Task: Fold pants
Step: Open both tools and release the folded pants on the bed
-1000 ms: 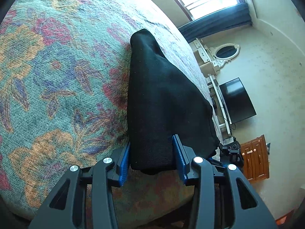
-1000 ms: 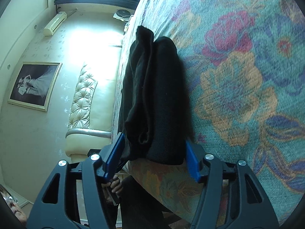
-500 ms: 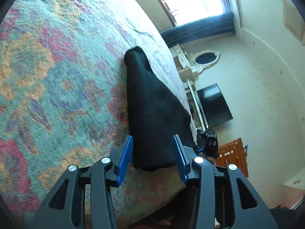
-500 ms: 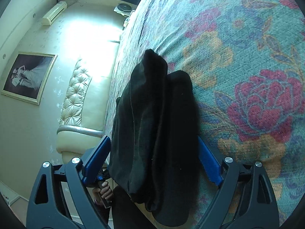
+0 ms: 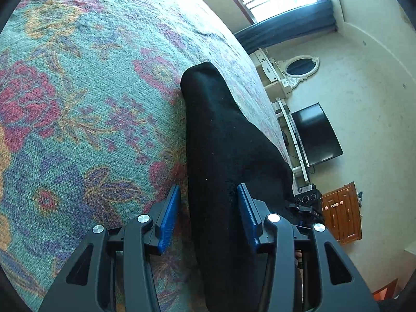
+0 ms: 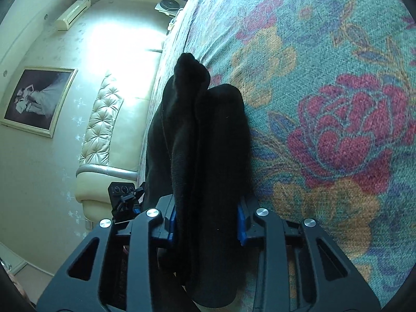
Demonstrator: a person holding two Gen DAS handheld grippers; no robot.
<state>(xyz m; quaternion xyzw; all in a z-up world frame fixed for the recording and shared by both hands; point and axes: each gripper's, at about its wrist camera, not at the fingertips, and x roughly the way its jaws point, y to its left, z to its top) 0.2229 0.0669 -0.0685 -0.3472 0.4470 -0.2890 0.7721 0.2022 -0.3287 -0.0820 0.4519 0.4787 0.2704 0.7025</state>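
The black pants (image 5: 228,156) lie folded in a thick bundle on the flowered bedspread (image 5: 78,119), near its edge. My left gripper (image 5: 208,213) straddles one end of the bundle; its blue pads (image 5: 169,215) stand apart, with a gap on the left side. In the right wrist view the pants (image 6: 208,143) show as stacked layers. My right gripper (image 6: 206,218) has its jaws pressed against both sides of the other end of the bundle.
The bedspread (image 6: 325,104) stretches away on one side. Beyond the bed edge are a television (image 5: 316,135), a wooden cabinet (image 5: 340,213), an oval mirror (image 5: 301,67), a tufted headboard (image 6: 101,127) and a framed picture (image 6: 36,101).
Both grippers have slid further over the ends of the bundle. The right jaws have narrowed from wide open onto the pants.
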